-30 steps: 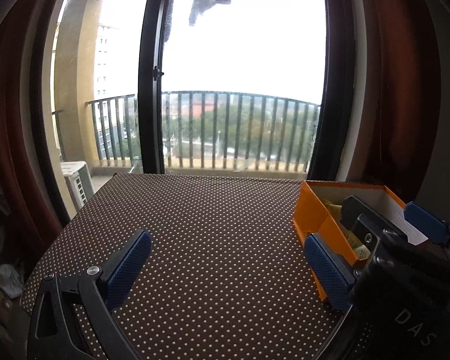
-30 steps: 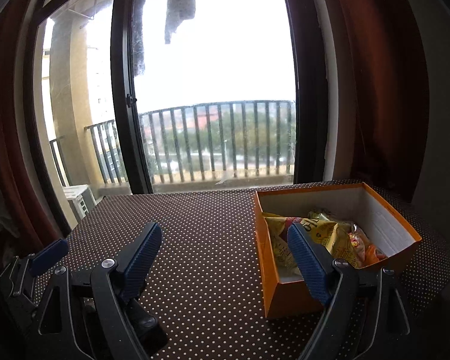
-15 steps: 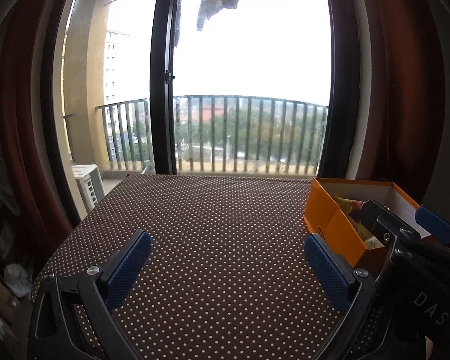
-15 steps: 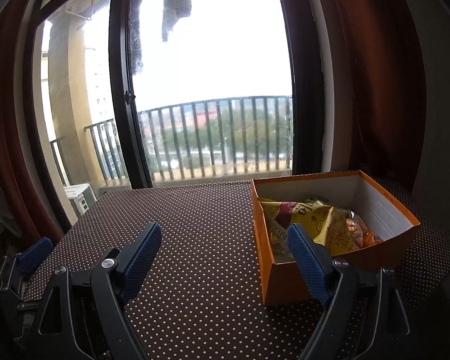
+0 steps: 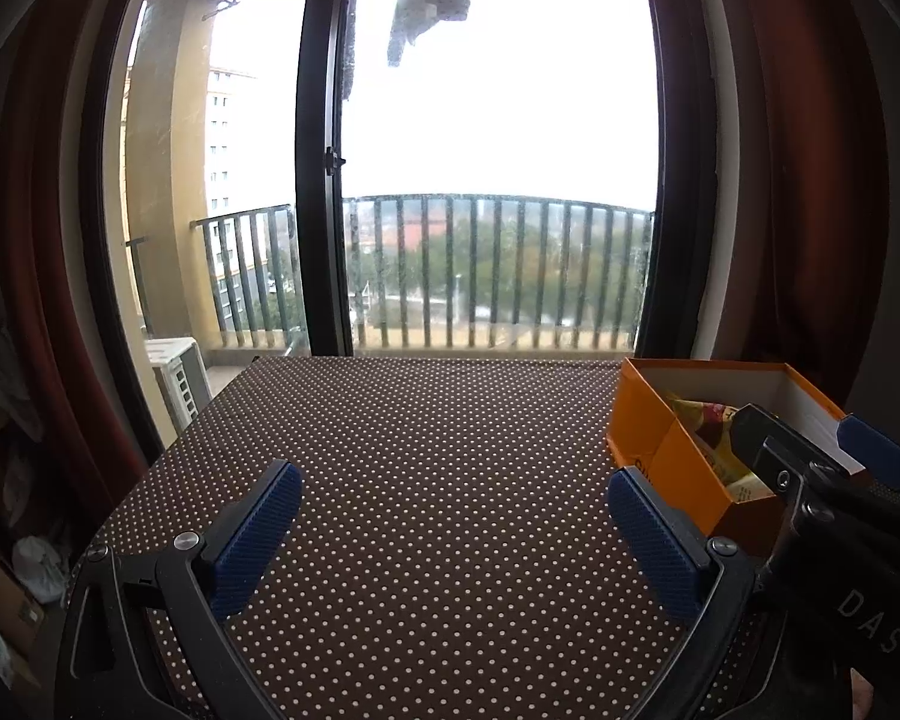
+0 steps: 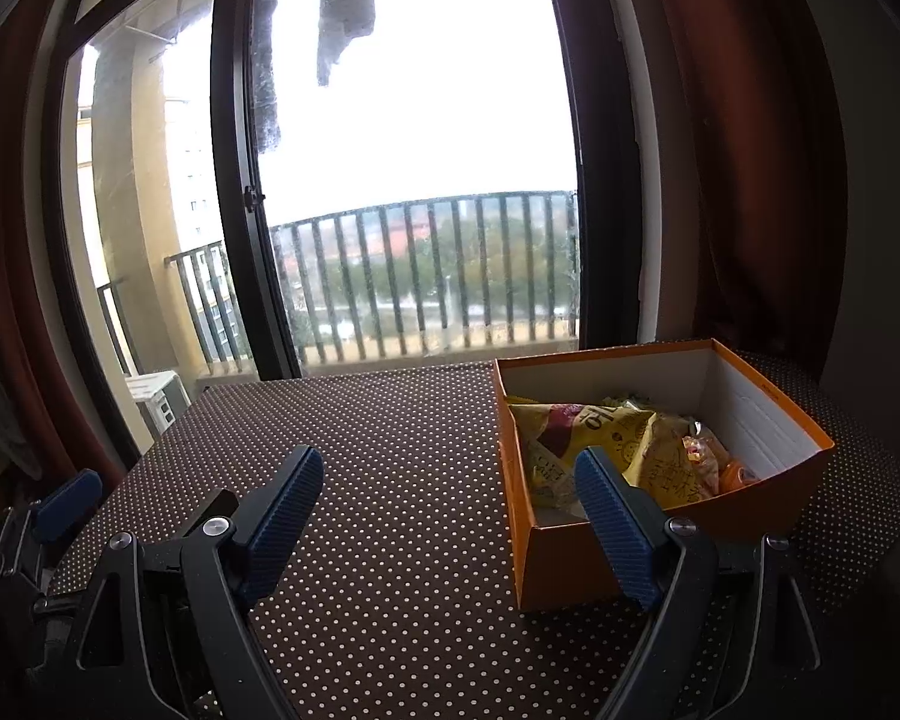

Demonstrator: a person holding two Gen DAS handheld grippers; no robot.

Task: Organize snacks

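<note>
Looks pretty much done: snack bags (image 6: 606,444) sit in the orange box (image 6: 570,564) at the table's (image 5: 450,450) right. Left gripper (image 5: 450,528) and right gripper (image 6: 450,516) both gape wide, holding nothing.

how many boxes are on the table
1: an orange box holding snack packets, on the polka-dot table just ahead of the right gripper's right finger. No other box shows.

From my left cam the right gripper (image 5: 834,468) blocks most of the orange box (image 5: 648,426) interior; snack bags (image 6: 606,444) partly hidden by box wall, print unreadable. Hanging cloth (image 6: 347,6) cut off at top edge. Room corners too dark to tell.
</note>
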